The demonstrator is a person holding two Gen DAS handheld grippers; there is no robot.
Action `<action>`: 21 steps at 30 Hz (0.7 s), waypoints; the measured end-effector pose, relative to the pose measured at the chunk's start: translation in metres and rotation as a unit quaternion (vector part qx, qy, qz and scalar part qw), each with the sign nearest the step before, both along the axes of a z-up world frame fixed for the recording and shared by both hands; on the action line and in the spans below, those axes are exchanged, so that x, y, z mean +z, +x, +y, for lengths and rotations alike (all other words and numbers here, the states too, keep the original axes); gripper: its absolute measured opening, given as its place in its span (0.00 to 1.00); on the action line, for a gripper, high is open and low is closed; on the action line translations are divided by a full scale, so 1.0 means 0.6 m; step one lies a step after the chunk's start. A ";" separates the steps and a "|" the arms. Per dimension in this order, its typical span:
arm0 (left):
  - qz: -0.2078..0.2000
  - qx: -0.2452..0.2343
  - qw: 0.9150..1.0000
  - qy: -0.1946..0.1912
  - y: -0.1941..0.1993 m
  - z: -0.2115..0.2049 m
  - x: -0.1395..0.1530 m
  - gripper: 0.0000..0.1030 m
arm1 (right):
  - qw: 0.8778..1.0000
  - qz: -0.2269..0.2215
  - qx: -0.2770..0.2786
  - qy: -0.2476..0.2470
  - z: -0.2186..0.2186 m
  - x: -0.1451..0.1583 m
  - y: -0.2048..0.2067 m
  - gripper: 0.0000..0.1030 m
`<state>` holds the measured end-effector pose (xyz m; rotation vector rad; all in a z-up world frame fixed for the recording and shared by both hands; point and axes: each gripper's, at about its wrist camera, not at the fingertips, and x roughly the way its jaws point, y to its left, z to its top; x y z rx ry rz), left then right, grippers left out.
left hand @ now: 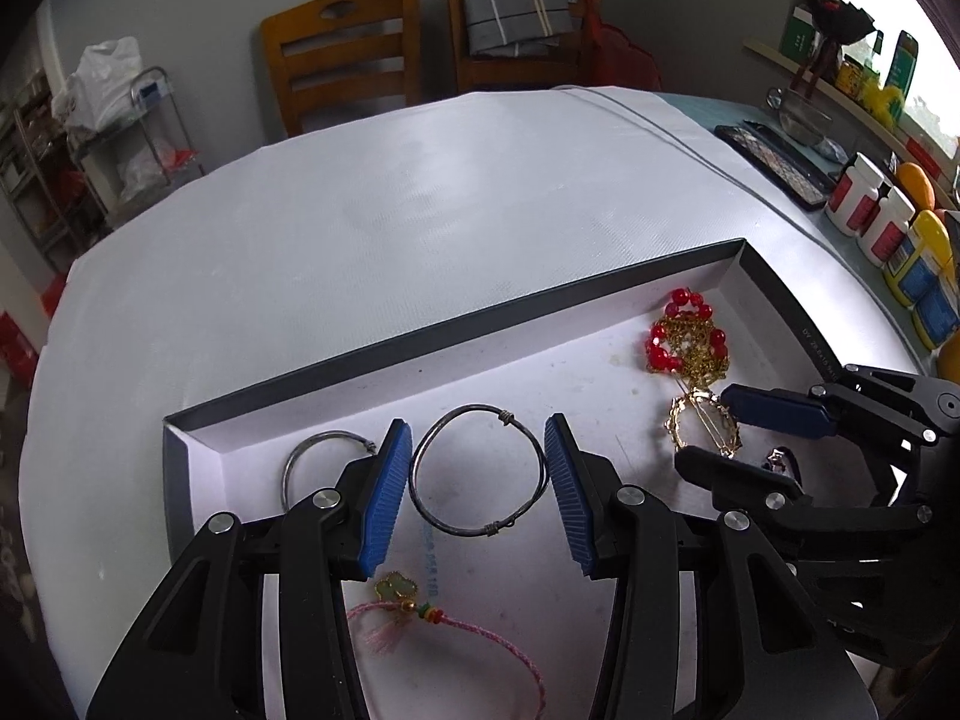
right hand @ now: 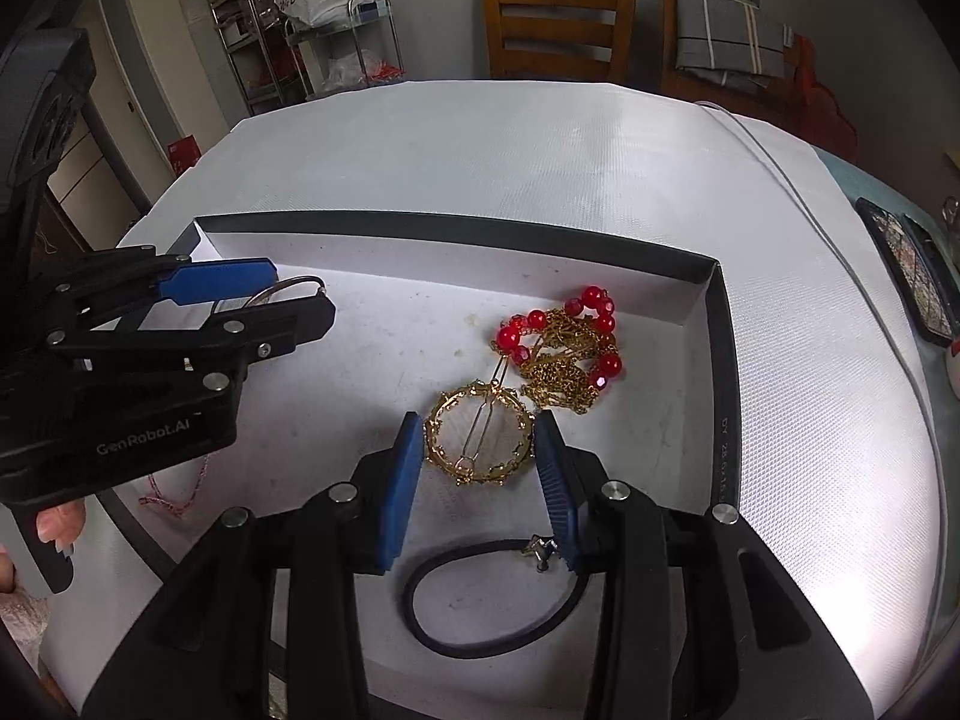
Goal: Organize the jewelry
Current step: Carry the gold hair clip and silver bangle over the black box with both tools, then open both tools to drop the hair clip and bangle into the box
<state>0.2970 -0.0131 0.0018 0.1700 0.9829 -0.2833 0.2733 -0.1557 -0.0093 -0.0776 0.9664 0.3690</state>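
A shallow dark-rimmed box with a white floor holds the jewelry. My left gripper is open, its blue pads on either side of a silver wire bangle. A second silver bangle lies to its left. My right gripper is open around a round gold hair clip. A red bead bracelet tangled with a gold chain lies beyond it. A black hair tie lies under the right gripper. A pink cord bracelet with a green charm lies under the left gripper.
The box sits on a round table with a white cover. Wooden chairs stand beyond the far edge. Bottles and jars and a dark tray crowd the table's right side. A grey cable runs along the right.
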 end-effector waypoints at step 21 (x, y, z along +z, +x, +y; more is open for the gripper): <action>0.009 0.006 1.000 0.001 0.006 -0.008 -0.002 0.49 | 0.999 -0.015 0.033 0.001 0.011 0.002 -0.017 0.52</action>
